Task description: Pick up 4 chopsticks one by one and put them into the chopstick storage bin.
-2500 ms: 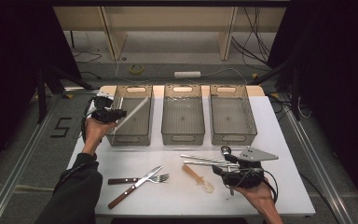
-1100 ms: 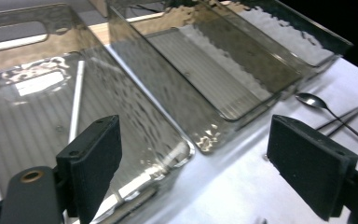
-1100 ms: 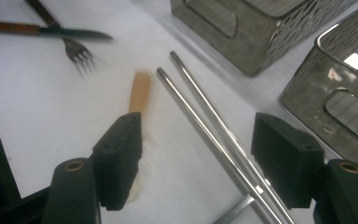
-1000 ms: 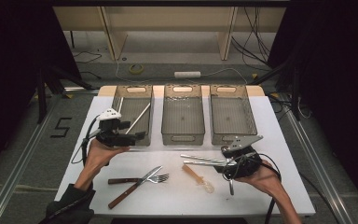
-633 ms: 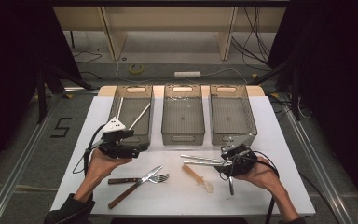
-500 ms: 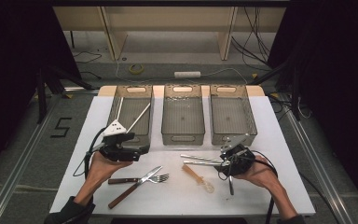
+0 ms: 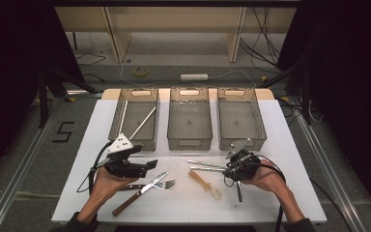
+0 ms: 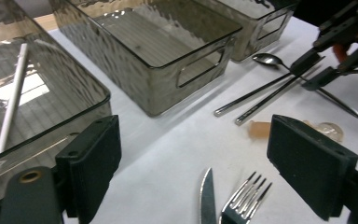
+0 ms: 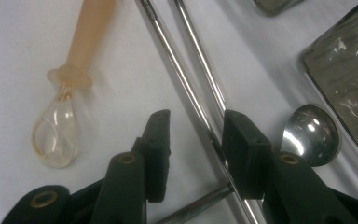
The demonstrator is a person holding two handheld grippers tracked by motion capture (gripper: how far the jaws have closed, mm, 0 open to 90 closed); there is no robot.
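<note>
Since the earlier frame, the left tongs (image 7: 147, 166) have come down from the left bin (image 7: 136, 118) to hover, jaws wide and empty, above the knife (image 7: 140, 192) and fork (image 7: 163, 184). The right tongs (image 9: 193, 140) have sunk and have just been closing; their narrowed jaws straddle one of two steel chopsticks (image 9: 193, 105) on the desk (image 7: 280, 140) without pressing it. Three bins, two white sticks, two spoons.
</note>
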